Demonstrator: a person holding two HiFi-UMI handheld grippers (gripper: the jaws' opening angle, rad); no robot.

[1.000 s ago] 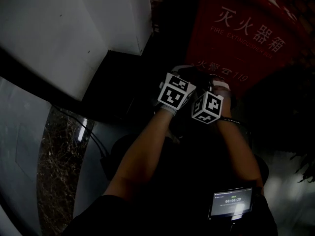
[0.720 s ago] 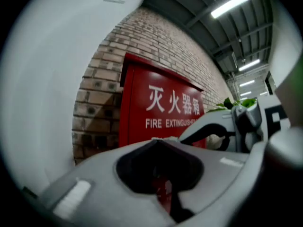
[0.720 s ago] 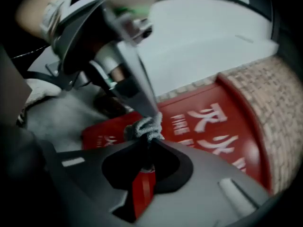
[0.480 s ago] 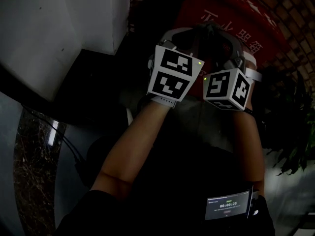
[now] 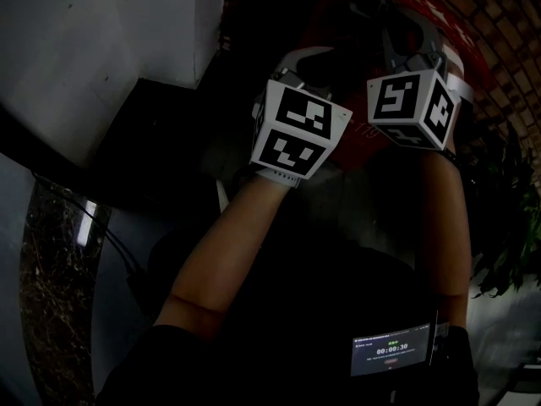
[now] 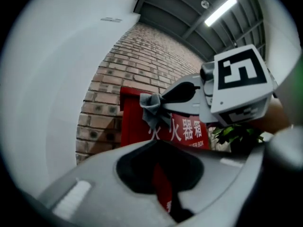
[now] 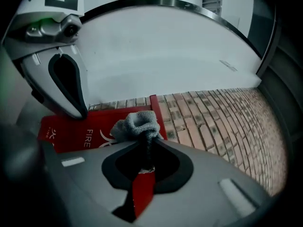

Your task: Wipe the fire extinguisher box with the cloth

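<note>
White curved wall (image 7: 165,56) fills most of the right gripper view. A brick wall (image 7: 213,122) runs below it and off to the right.

Red fire extinguisher box (image 6: 187,130) stands against the bricks, white characters and "FIRE" lettering on its face. In the head view it sits at the top of the frame, beyond both grippers, dim.

Dark veined stone floor (image 5: 51,294) at lower left of the head view. Green leafy plant (image 6: 232,134) just beside the box, on its right as seen from the left gripper.

Small lit screen (image 5: 389,353) low on the person's body.

Left gripper (image 6: 158,145): jaws drawn nearly together, only a thin slit between them showing red box behind. Nothing held. Raised in front of the box, beside the right one.

Right gripper (image 7: 144,145): jaws clamped on a grey cloth (image 7: 137,124), which bunches out past the tips. The bunch lies over the box's upper corner next to the bricks. Whether it presses on the box or hangs just in front, I cannot tell.
</note>
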